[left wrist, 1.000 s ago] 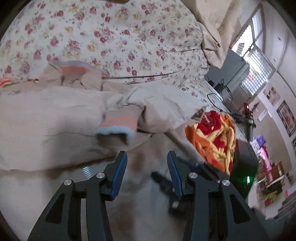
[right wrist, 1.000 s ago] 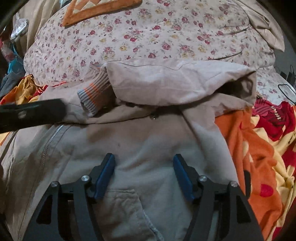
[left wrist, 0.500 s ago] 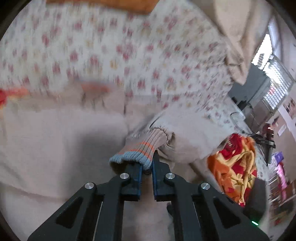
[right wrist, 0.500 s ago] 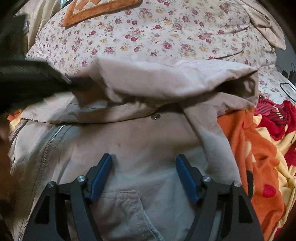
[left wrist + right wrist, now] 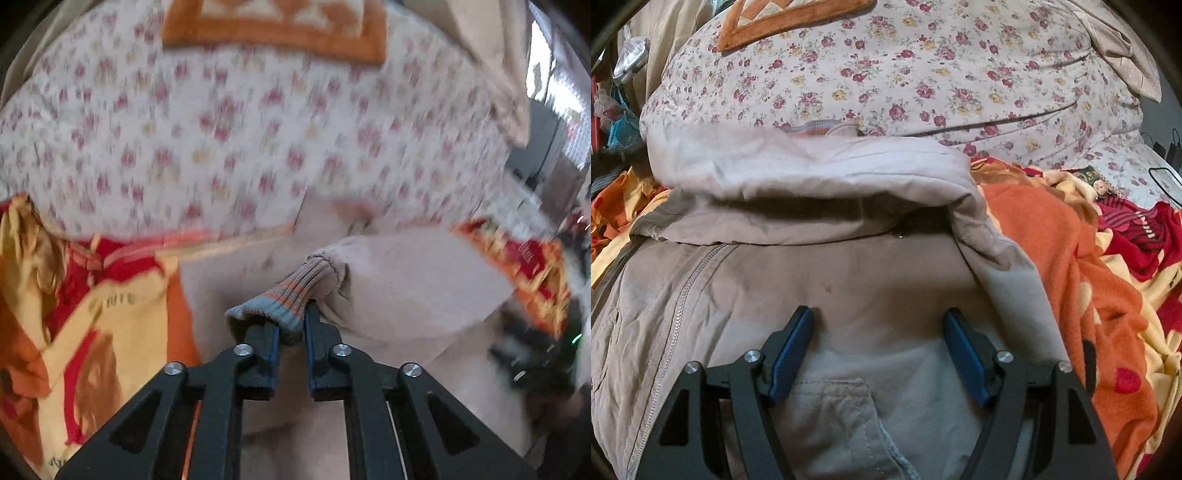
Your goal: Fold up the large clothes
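A large beige jacket (image 5: pixel 849 273) with a zip (image 5: pixel 683 291) and a front pocket lies on the bed. My left gripper (image 5: pixel 290 325) is shut on the striped knit sleeve cuff (image 5: pixel 284 299) and holds the sleeve (image 5: pixel 406 280) stretched across the jacket body. In the right wrist view the sleeve (image 5: pixel 812 166) lies folded sideways over the chest, and a second striped cuff (image 5: pixel 812 127) peeks out behind it. My right gripper (image 5: pixel 879 332) is open and empty, low over the jacket above the pocket (image 5: pixel 842 417).
A floral quilt (image 5: pixel 923 74) rises behind the jacket, with an orange-edged cushion (image 5: pixel 783 18) on top. An orange, red and yellow blanket (image 5: pixel 1089 277) lies right of the jacket and also shows at the left in the left wrist view (image 5: pixel 92 314). Clutter and a window are at the far right.
My left gripper closed on the sleeve cuff and carried it to the left across the jacket, so the sleeve now lies folded over the chest. My right gripper has barely moved.
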Action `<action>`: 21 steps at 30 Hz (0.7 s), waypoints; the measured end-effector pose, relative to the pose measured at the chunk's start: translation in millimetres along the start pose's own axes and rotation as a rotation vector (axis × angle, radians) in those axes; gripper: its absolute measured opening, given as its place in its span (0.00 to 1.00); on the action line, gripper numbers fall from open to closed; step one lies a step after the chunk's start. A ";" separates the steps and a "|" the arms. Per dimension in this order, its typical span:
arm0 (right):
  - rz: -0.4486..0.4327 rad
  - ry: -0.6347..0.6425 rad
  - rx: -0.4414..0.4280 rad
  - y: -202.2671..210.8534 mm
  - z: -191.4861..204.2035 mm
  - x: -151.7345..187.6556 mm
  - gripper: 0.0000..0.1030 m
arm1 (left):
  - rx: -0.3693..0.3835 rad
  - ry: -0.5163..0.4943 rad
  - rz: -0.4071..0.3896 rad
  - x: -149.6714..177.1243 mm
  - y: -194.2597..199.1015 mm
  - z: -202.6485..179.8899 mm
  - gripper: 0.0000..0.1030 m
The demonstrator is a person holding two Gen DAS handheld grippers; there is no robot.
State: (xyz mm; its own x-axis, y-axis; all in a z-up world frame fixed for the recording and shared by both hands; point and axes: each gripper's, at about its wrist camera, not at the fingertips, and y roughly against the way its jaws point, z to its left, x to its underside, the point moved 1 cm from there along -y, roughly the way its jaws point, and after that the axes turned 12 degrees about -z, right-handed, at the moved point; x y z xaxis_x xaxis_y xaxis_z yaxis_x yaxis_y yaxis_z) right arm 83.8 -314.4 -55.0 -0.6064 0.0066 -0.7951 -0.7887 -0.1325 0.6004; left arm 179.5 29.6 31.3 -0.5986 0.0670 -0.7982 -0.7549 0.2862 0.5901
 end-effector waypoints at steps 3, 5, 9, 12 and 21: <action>-0.001 -0.001 -0.001 0.6 -0.1 0.3 0.73 | -0.062 0.059 0.045 21.1 -9.3 16.2 0.11; 0.000 -0.002 -0.002 0.7 -0.4 0.4 0.74 | -0.108 0.107 0.048 30.3 -3.8 32.6 0.13; 0.008 -0.007 -0.002 6.8 1.1 0.1 0.74 | -0.268 0.236 -0.014 31.9 21.2 61.3 0.13; -0.048 -0.032 -0.018 26.6 -2.2 -12.8 0.64 | -0.247 0.297 -0.151 18.0 42.1 55.6 0.12; -0.156 -0.055 0.016 18.8 -29.5 -104.7 0.33 | -0.018 0.080 -0.097 10.8 -17.8 -50.1 0.12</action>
State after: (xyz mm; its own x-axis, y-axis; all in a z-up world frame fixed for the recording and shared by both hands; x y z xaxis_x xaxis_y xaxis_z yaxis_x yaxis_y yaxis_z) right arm 135.4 -346.8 37.0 -0.4811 0.0799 -0.8730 -0.8747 -0.1104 0.4719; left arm 173.1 -22.7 18.2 -0.5414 -0.0371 -0.8399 -0.8146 0.2703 0.5132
